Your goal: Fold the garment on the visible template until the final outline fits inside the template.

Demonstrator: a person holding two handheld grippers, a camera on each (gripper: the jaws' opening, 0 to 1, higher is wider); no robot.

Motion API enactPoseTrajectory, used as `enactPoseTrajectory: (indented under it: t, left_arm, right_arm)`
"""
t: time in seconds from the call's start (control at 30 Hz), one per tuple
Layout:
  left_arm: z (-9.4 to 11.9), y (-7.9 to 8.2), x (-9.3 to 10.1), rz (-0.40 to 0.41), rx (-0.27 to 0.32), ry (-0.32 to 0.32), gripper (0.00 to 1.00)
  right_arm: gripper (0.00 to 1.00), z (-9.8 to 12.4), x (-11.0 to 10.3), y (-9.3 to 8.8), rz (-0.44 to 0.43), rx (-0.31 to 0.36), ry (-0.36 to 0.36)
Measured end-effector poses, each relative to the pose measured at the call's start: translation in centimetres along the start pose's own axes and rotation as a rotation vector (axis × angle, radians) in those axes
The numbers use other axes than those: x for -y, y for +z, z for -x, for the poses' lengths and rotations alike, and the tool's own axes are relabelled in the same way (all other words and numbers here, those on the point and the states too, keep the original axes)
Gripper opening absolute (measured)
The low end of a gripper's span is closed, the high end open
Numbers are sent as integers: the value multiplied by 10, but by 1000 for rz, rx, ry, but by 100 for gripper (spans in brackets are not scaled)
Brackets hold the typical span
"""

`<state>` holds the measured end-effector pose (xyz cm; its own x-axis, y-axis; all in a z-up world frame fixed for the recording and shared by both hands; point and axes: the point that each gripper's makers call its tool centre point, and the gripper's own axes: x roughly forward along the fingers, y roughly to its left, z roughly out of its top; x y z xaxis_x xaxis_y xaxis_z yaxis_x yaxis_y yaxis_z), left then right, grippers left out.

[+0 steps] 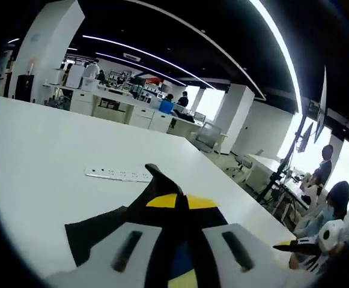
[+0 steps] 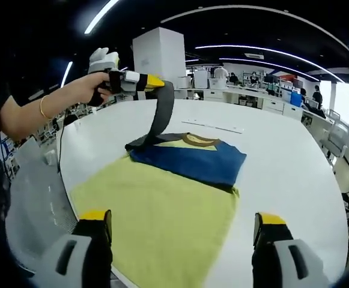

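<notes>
Garment [image 2: 189,157] sleeve hangs from raised left tool [image 2: 153,82]; right tool [image 2: 183,231] gapes.

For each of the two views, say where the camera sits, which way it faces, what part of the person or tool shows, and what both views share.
Left gripper view: rides the left tongs, shut on the black sleeve, looking across the white table into the office.
Right gripper view: rides the open right tongs, looking over the yellow template at the folded garment; the person's hand shows.
Shared: sleeve, table, left tongs.

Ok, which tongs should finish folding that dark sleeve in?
Left, probably. The left tongs are already shut on the dark sleeve, lifted above the folded garment. The right tongs are open over the yellow template.
</notes>
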<state>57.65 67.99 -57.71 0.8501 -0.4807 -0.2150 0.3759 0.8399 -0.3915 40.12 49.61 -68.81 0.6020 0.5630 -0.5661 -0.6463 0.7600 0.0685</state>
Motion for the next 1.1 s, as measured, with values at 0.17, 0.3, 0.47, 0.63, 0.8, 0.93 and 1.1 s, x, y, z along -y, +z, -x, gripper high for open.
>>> enactPoseTrajectory:
  t: [0.17, 0.3, 0.47, 0.63, 0.8, 0.93, 1.1]
  left_arm:
    - [-12, -9, 19, 51, 8, -64, 0]
    - [-21, -18, 33, 81, 6, -106, 0]
    - [-28, -27, 47, 103, 3, -148, 0]
    - [-35, -46, 55, 104, -33, -172, 0]
    - [-37, -63, 72, 89, -61, -220, 0]
    - [-40, -77, 79, 97, -92, -242, 0]
    - [-47, -100, 77, 88, -144, -232, 0]
  right_arm:
    - [99, -1, 4, -3, -8, -6, -7]
    - [98, -3, 6, -7, -25, -14, -11]
    - [97, -5, 9, -12, -36, -27, -18]
    - [97, -7, 9, -14, -38, -32, -16]
    - [97, -8, 10, -17, -46, -39, -19]
    - [97, -9, 10, -18, -49, -40, -18]
    - [97, -11, 9, -20, -57, -40, -15]
